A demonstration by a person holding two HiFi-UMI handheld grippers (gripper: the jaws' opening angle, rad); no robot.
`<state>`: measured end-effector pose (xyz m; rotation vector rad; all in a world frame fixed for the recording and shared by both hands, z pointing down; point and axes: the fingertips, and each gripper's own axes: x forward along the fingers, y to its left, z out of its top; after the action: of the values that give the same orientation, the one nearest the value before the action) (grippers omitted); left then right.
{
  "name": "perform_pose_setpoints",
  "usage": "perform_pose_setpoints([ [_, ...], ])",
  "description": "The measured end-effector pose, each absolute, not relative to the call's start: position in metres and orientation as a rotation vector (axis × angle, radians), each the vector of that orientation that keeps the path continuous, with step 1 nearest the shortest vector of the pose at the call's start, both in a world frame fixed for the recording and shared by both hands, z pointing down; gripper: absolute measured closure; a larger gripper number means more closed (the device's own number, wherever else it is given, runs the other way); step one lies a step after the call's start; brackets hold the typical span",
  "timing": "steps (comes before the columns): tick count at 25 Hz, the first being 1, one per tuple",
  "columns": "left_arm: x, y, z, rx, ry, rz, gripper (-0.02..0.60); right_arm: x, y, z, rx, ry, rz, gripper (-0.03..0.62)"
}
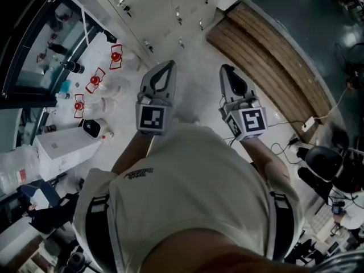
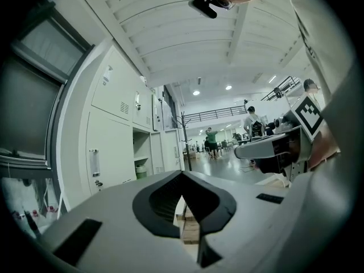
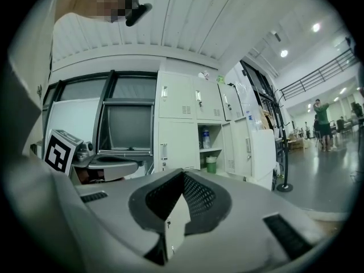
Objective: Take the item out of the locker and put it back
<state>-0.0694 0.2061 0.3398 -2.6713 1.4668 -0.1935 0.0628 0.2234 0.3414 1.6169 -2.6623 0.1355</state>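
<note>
I hold both grippers out in front of me, pointing at a wall of white lockers (image 1: 165,16). My left gripper (image 1: 170,65) (image 2: 182,174) is shut with nothing between its jaws. My right gripper (image 1: 226,69) (image 3: 182,173) is also shut and empty. One locker (image 3: 208,148) stands open some way ahead, its door (image 3: 263,152) swung to the right. A clear bottle (image 3: 206,139) stands on its upper shelf and a green container (image 3: 211,164) on the lower one. The left gripper view shows that green container (image 2: 140,169) too. Neither gripper touches the locker.
A wooden bench (image 1: 273,56) runs along the right. White bags with red bows (image 1: 94,81) and a white box (image 1: 62,147) lie on the floor at the left. Cables (image 1: 293,135) trail at the right. A coat stand (image 3: 281,158) stands past the open door, and people stand far off.
</note>
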Motion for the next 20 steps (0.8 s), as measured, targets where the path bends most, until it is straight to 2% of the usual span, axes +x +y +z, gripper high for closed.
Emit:
perform_pose_setpoints([
  [11, -0.051, 0.210, 0.335, -2.613, 1.494, -0.188, 0.566, 0.092, 0.225, 0.333, 1.639, -2.718, 0.099, 0.592],
  [20, -0.052, 0.178, 0.342, -2.617, 1.505, -0.176, 0.566, 0.089, 0.195, 0.336, 1.601, -2.727, 0.064, 0.592],
])
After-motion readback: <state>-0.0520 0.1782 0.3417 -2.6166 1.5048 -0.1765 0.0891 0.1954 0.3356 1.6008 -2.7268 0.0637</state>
